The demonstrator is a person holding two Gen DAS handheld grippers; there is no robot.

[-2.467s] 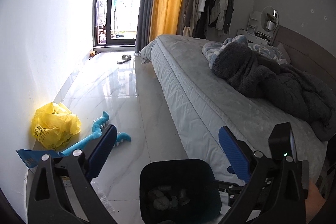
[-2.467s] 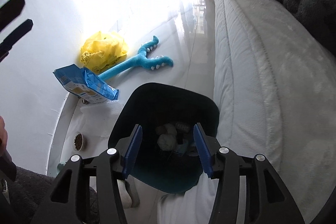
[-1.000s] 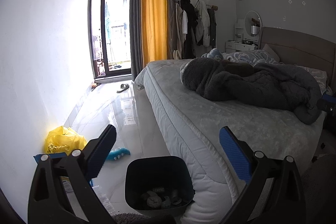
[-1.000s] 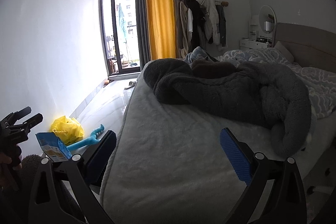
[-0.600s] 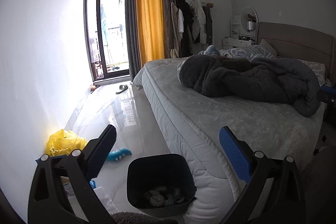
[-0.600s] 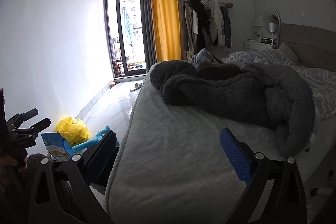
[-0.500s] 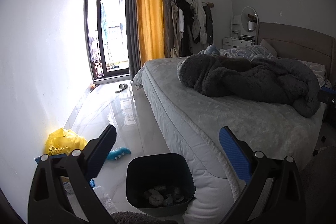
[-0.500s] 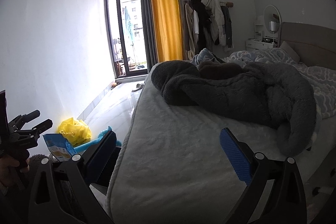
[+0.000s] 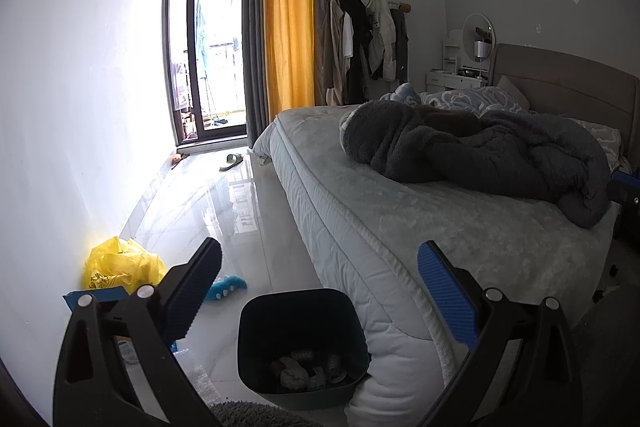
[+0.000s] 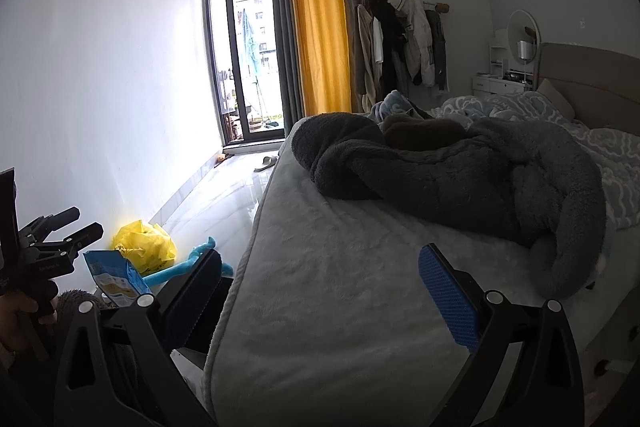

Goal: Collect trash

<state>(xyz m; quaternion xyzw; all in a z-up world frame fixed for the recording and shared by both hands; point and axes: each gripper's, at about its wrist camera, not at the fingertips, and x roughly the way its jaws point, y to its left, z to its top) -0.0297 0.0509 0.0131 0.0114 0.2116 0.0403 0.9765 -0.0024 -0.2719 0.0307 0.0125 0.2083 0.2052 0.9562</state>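
Left wrist view: the left tool [image 9: 318, 285] hangs spread wide and empty above a dark trash bin [image 9: 300, 341] on the floor, touching the bed's [image 9: 400, 227] near corner; crumpled trash [image 9: 306, 369] lies inside. Right wrist view: the right tool [image 10: 320, 289] is also released, empty, over the bed's foot edge beside a grey blanket [image 10: 460, 179].
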